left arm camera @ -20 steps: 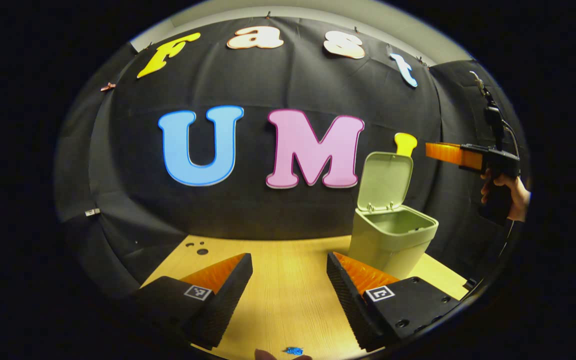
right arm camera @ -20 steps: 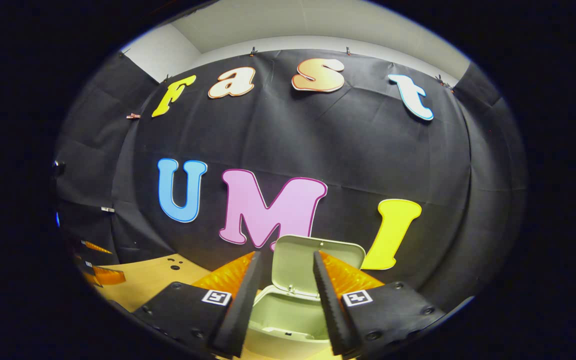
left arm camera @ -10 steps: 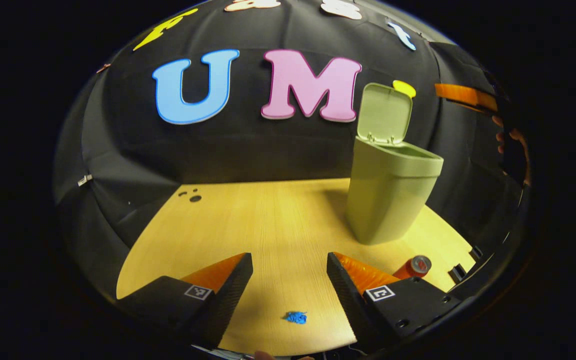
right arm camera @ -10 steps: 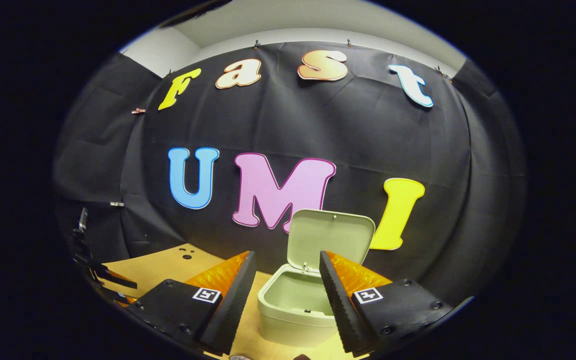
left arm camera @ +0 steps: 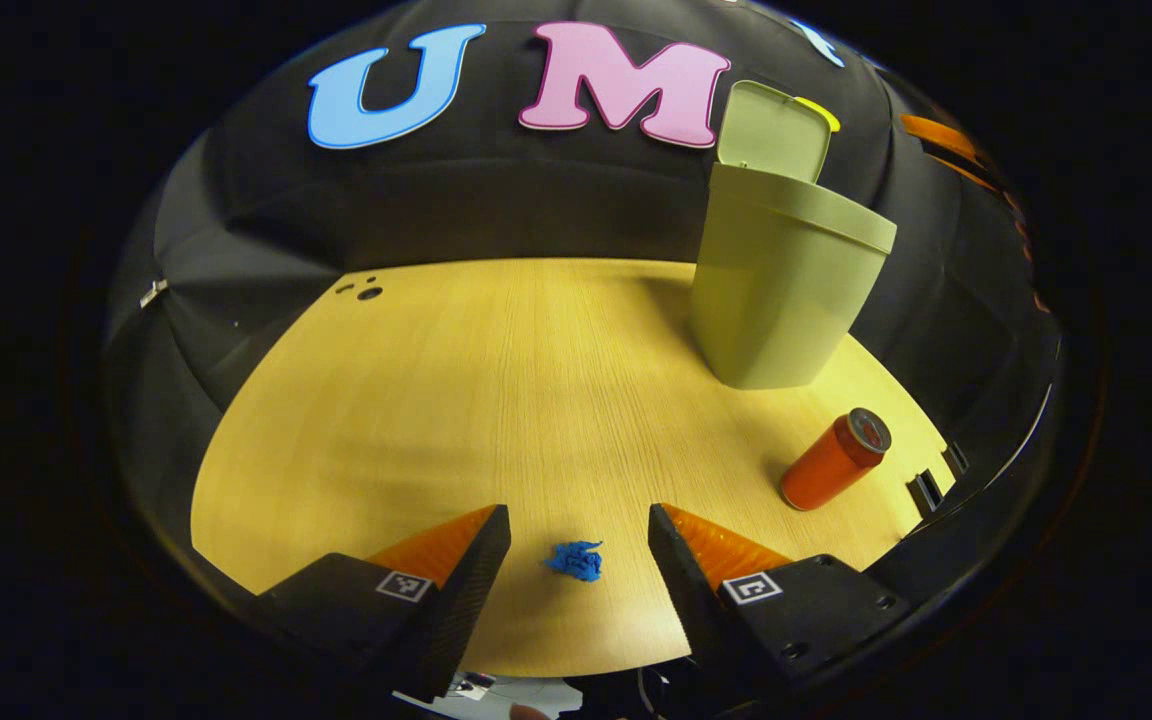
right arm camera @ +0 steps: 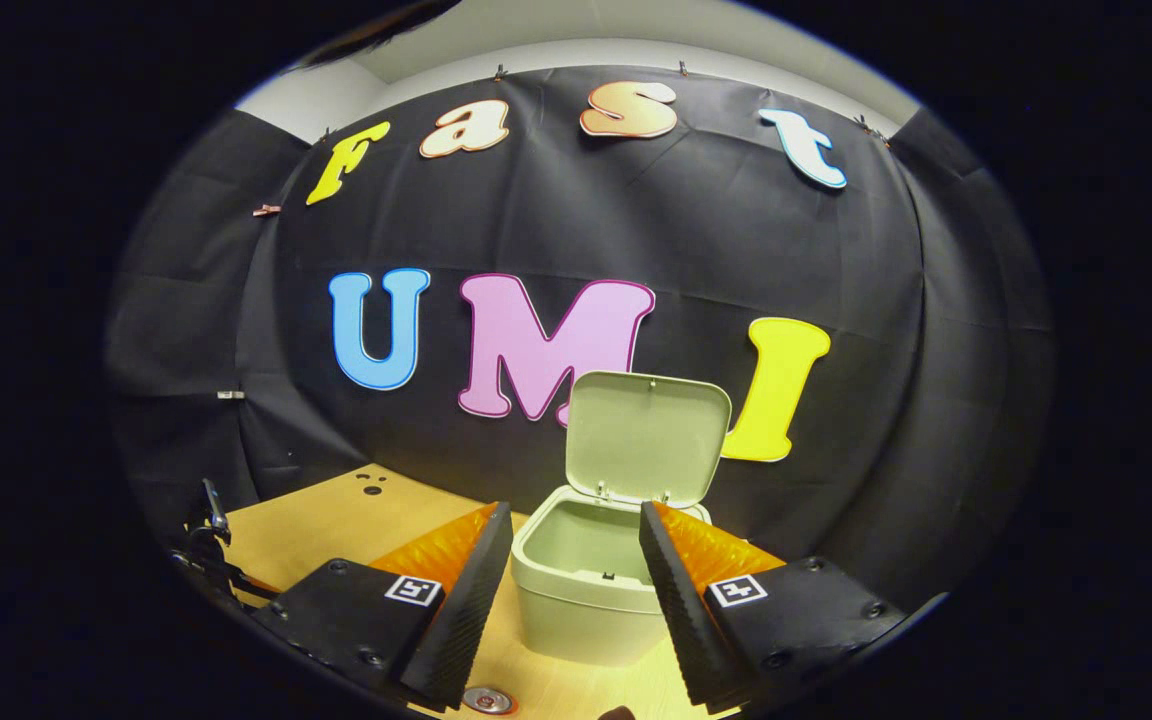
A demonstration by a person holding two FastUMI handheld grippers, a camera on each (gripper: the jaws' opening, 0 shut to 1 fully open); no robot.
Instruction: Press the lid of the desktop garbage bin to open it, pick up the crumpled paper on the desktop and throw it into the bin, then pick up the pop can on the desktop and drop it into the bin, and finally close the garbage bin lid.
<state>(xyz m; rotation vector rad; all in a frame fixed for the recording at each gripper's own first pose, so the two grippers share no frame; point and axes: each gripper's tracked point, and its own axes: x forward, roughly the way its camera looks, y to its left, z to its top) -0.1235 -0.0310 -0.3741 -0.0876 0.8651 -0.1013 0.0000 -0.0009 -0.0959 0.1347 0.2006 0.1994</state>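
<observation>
One pale green plastic bin [left arm camera: 781,285] stands at the upper right of the left gripper view on the light wooden worktop [left arm camera: 496,380], its one hinged lid [left arm camera: 774,130] raised upright. One orange pop can [left arm camera: 834,460] stands tilted at the right, near the bin's base but apart from it. One small crumpled blue paper [left arm camera: 575,560] lies on the worktop at the bottom centre, between the spread fingers of the left gripper [left arm camera: 576,545], touching neither. In the right gripper view, the right gripper [right arm camera: 574,570] has its fingers spread too, holding nothing, with the open bin [right arm camera: 591,590] showing between them and its lid [right arm camera: 646,435] above. Compared with half a second ago, the left gripper view has tipped further down: the paper now sits higher, between the fingertips, and the whole can is visible.
</observation>
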